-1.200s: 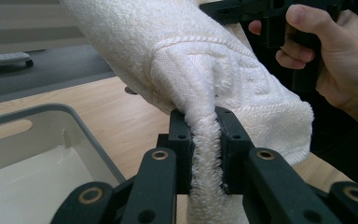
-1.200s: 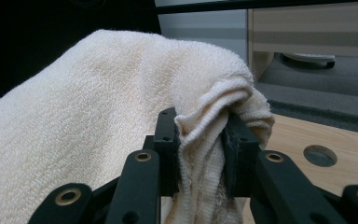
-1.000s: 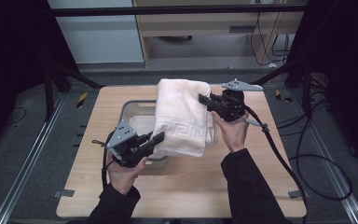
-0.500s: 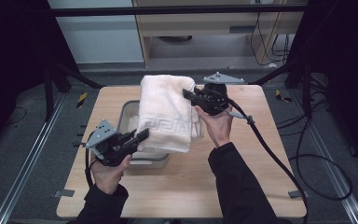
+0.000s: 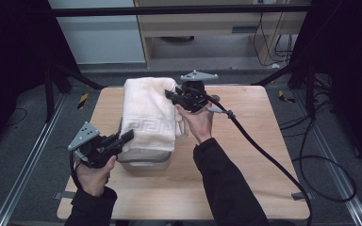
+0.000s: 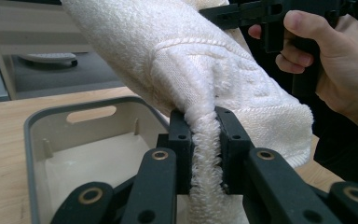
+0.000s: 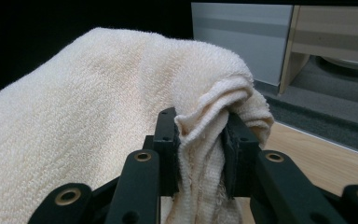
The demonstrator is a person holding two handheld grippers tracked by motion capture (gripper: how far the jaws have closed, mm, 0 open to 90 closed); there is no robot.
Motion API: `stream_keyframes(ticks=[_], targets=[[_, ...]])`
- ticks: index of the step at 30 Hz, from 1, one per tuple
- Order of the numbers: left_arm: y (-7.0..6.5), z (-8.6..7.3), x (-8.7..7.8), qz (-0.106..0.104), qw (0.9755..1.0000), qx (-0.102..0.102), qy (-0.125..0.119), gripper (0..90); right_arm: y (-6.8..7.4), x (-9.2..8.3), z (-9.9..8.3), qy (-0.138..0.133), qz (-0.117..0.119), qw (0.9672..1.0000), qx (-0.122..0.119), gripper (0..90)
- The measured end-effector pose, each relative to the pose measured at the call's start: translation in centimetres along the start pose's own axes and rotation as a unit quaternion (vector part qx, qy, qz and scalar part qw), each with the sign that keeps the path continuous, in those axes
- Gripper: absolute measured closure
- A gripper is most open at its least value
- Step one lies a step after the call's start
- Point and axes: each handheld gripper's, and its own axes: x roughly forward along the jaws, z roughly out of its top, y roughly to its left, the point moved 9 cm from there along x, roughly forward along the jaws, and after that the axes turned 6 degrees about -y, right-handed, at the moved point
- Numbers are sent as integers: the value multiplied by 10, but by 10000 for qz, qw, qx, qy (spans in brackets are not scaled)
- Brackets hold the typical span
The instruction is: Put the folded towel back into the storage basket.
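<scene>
A folded cream towel (image 5: 148, 110) with a woven key pattern hangs stretched between both grippers above a grey plastic bin (image 5: 146, 157). My left gripper (image 5: 126, 136) is shut on the towel's near edge (image 6: 205, 140), low at the bin's front left. My right gripper (image 5: 172, 95) is shut on the towel's far bunched edge (image 7: 203, 135), held higher over the table's back. The bin's inside (image 6: 98, 158) looks bare where the left gripper view shows it. The towel hides most of the bin in the high view.
The wooden table (image 5: 245, 165) has free room right of and in front of the bin. A thick black cable (image 5: 259, 146) trails from the right gripper across the table's right side. Dark frame posts and a cabinet stand beyond the table.
Both grippers have carried the towel leftward and toward the table's back. The left gripper has moved left and nearer the person; the right gripper has shifted left over the bin's far side.
</scene>
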Motion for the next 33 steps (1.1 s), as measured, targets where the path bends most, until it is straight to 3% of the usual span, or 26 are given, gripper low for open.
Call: stream_keyframes(ticks=[15,26,33], targets=[[36,-34,7,297,9985,-209,407,778,2,45,-36,363,-26,9993,43,708],[60,-66,18,582,9943,-260,855,778,-3,75,-72,679,-83,9976,90,706],[67,-82,25,688,9914,-259,1080,778,-6,85,-89,857,-150,9962,21,703]])
